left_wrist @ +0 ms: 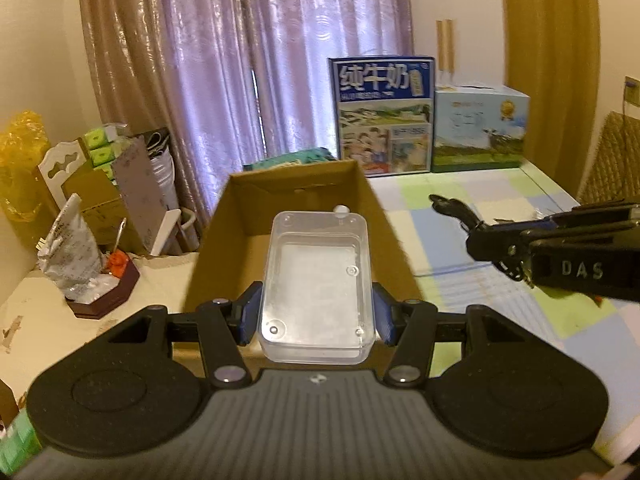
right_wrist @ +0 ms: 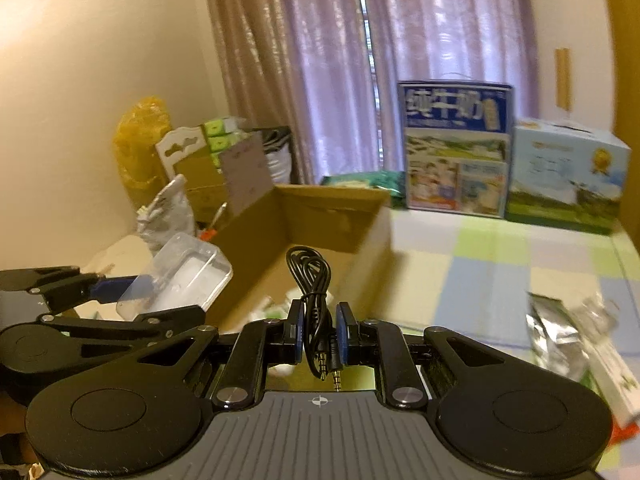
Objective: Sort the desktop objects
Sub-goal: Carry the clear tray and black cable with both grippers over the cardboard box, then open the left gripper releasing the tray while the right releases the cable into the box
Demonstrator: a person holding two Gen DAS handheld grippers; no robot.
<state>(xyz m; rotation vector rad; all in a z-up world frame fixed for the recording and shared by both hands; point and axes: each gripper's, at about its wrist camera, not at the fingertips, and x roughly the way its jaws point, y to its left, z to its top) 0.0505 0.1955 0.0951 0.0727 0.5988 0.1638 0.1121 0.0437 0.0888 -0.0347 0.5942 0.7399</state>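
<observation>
My left gripper (left_wrist: 316, 312) is shut on a clear plastic box (left_wrist: 316, 284), which it holds above the open cardboard box (left_wrist: 296, 184). In the right wrist view that same clear plastic box (right_wrist: 188, 276) shows at the left, clamped in the left gripper (right_wrist: 132, 292). My right gripper (right_wrist: 319, 332) is shut on a coiled black audio cable (right_wrist: 314, 280) with two gold jack plugs hanging down, over the near edge of the cardboard box (right_wrist: 332, 208). The right gripper (left_wrist: 460, 208) appears at the right of the left wrist view with the cable's loop.
Two milk cartons (left_wrist: 384, 116) (left_wrist: 478, 128) stand at the back of the checkered tablecloth (left_wrist: 480, 280). Foil packets (right_wrist: 560, 332) lie at the right. A silver bag in a dark tray (left_wrist: 80, 268) and stacked boxes crowd the left side.
</observation>
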